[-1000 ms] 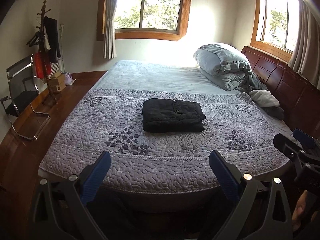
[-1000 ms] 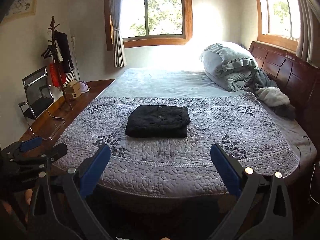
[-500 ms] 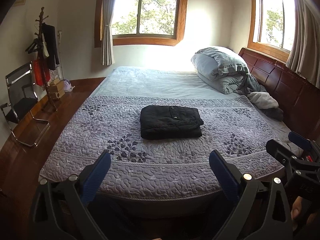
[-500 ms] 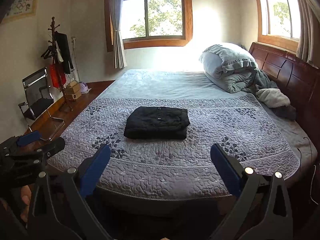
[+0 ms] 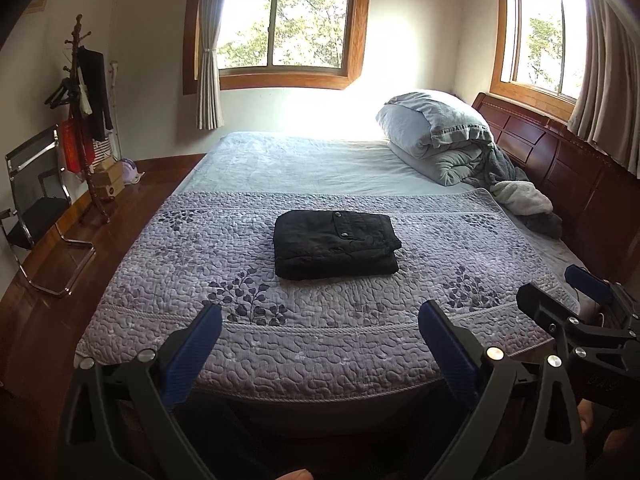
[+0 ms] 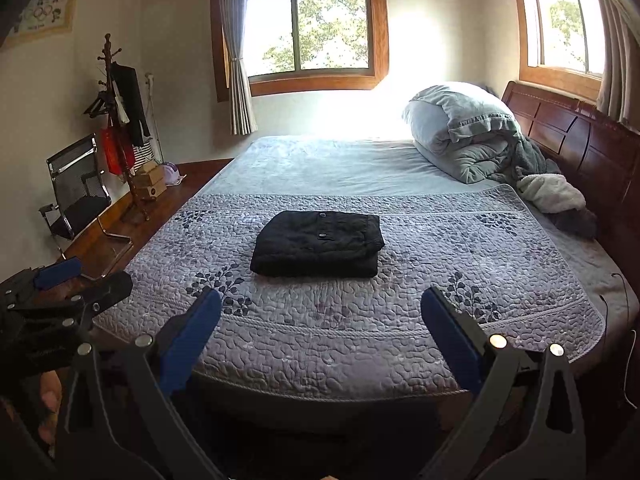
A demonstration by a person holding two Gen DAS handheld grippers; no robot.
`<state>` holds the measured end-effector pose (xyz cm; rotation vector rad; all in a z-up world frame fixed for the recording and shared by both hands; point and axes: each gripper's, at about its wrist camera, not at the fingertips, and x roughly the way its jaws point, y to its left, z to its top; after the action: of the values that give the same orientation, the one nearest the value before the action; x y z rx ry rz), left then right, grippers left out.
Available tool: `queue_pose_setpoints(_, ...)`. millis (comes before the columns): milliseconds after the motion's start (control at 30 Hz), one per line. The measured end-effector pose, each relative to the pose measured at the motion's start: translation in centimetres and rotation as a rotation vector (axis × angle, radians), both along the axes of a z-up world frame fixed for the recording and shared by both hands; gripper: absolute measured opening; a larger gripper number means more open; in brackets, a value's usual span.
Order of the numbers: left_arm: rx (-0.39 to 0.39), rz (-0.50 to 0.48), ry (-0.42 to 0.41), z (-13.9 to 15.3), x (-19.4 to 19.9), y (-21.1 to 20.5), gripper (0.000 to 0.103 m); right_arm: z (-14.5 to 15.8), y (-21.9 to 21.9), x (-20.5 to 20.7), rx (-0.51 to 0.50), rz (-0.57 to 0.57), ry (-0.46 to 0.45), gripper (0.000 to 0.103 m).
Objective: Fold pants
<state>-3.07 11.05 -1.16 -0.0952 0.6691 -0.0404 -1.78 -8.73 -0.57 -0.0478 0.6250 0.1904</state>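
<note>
The black pants (image 5: 335,243) lie folded into a neat rectangle in the middle of the purple quilt (image 5: 304,320) on the bed, also in the right wrist view (image 6: 318,243). My left gripper (image 5: 320,312) is open and empty, held off the near edge of the bed, well short of the pants. My right gripper (image 6: 322,300) is open and empty too, beside it at the same distance. The right gripper shows at the right edge of the left wrist view (image 5: 568,300). The left gripper shows at the left edge of the right wrist view (image 6: 80,280).
A folded grey duvet (image 5: 436,140) and a white fleece (image 5: 520,198) lie at the far right by the wooden headboard (image 5: 560,160). A black chair (image 5: 36,200), a coat stand (image 5: 84,120) and boxes stand on the wooden floor to the left.
Both grippers have drawn back and tilted slightly, so the bed sits a little farther away and lower in view. The pants have not moved. Both jaws stay open.
</note>
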Motion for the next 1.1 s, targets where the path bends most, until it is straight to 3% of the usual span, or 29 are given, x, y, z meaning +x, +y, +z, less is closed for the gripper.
queue_pose_setpoints(400,0.009,0.027,0.001,0.02,0.11,0.05,0.099,-0.44,0.44,0.05,-0.007,-0.002,0.003,0.1)
queue_pose_setpoints(567,0.076,0.064,0.01,-0.2,0.12,-0.55,0.099,-0.61,0.32,0.1,-0.005,-0.004,0.007,0.1)
queue_pose_setpoints(1100,0.066,0.055,-0.01,0.17,0.11,-0.62,0.099,-0.73,-0.05,0.25,0.002,-0.019,0.008,0.1)
